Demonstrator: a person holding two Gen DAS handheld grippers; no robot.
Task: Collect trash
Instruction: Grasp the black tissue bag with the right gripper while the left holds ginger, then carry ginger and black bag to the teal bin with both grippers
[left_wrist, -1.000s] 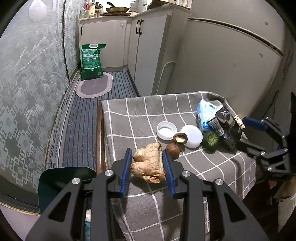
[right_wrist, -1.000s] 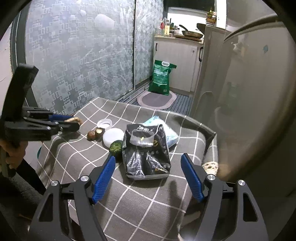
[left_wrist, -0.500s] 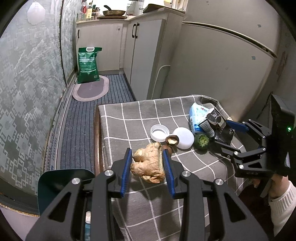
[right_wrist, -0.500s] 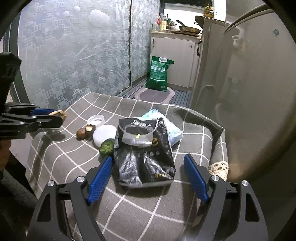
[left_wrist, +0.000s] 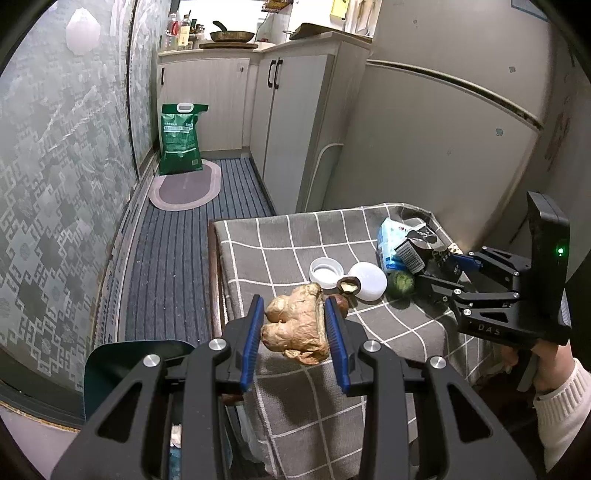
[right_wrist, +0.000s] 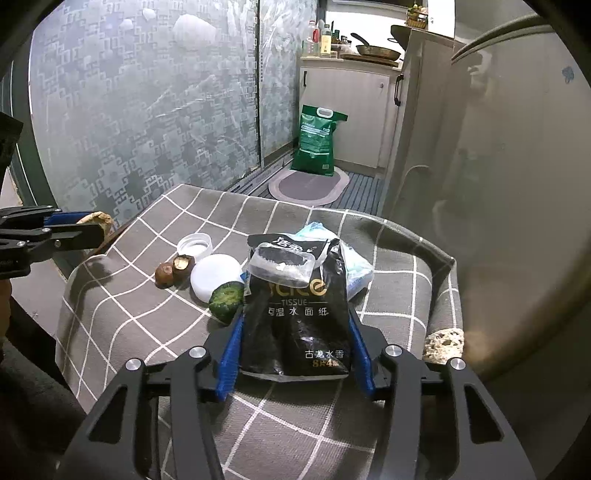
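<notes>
My left gripper (left_wrist: 295, 328) is shut on a knobbly ginger root (left_wrist: 293, 326), held in the air over the near left edge of the checked table (left_wrist: 291, 240). From the right wrist view, that gripper (right_wrist: 74, 225) sits far left with the ginger root (right_wrist: 96, 219) at its tip. My right gripper (right_wrist: 295, 347) is closing on a black tissue bag (right_wrist: 299, 310), and both blue pads touch the bag's sides. The left wrist view shows the right gripper (left_wrist: 448, 271) at the table's right end, around the bag (left_wrist: 417, 243).
On the cloth lie a white lid (right_wrist: 195, 244), a white round dish (right_wrist: 216, 275), a green lump (right_wrist: 226, 297), two brown nuts (right_wrist: 166, 273) and a blue-white packet (right_wrist: 354, 269). A dark green bin (left_wrist: 136, 369) stands below the table's left edge. A fridge (left_wrist: 443, 147) stands close behind.
The right gripper's jaws have narrowed from wide open onto the black tissue bag. The left gripper has drawn back a little toward the table's edge with the ginger still in it.
</notes>
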